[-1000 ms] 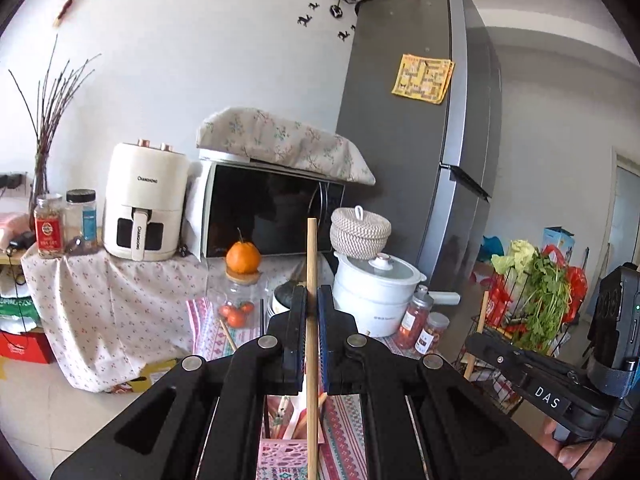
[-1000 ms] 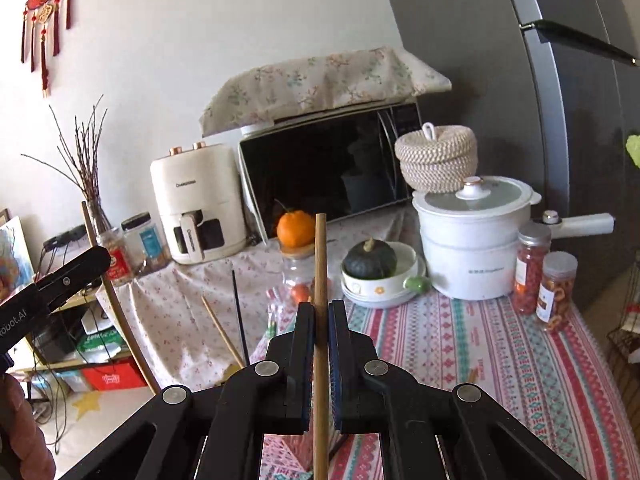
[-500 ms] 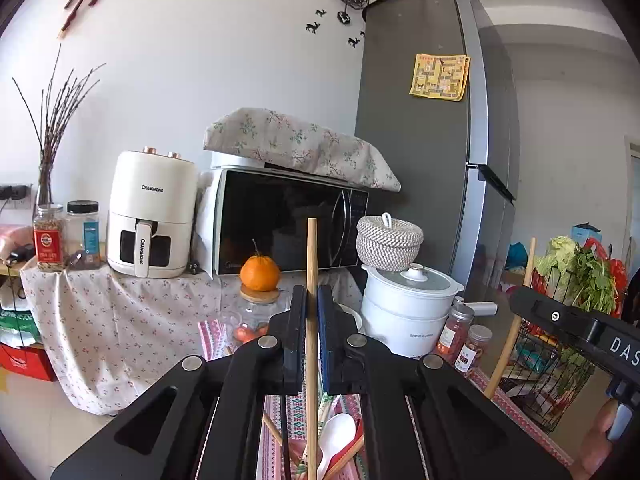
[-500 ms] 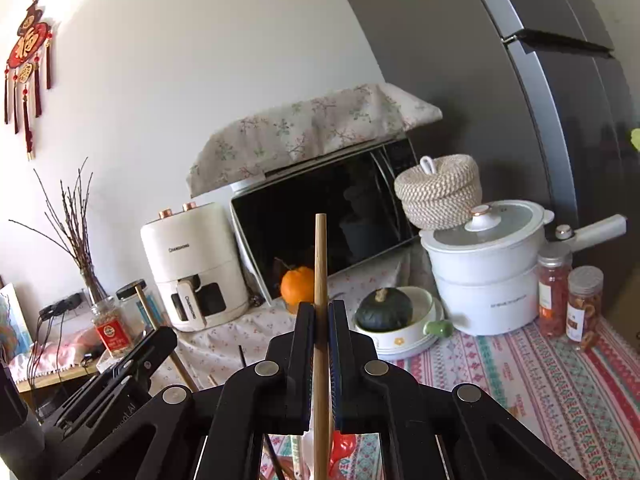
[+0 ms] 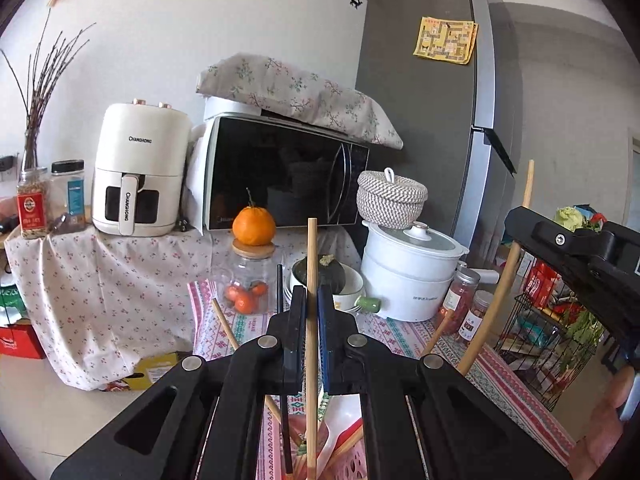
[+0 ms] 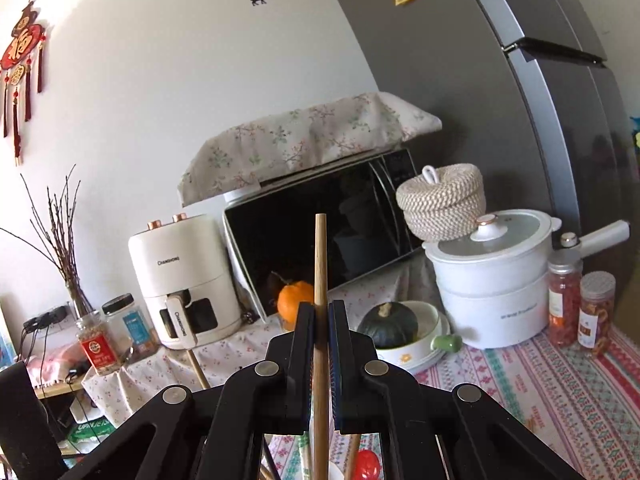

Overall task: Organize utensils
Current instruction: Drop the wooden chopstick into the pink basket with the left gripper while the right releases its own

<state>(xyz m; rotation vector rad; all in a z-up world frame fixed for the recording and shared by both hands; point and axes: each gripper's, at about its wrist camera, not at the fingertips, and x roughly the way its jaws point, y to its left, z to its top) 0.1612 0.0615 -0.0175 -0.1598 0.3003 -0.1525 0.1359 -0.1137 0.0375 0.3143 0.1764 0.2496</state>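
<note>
Far left, white air fryer (image 5: 140, 172) on a floral cloth, microwave (image 5: 284, 176) beside it. Left tongs (image 5: 311, 300) clamped narrow on an upright wooden chopstick (image 5: 311, 264), lower end down among a white spoon (image 5: 340, 436), a black chopstick (image 5: 280, 296) and other sticks in a pink basket (image 5: 352, 468) on the striped table (image 5: 500, 372). Further right, white pot (image 5: 412, 276). Right tongs (image 6: 320, 320) likewise pinched on a second upright wooden chopstick (image 6: 320, 264), seen from the left view as a slanted stick at right.
</note>
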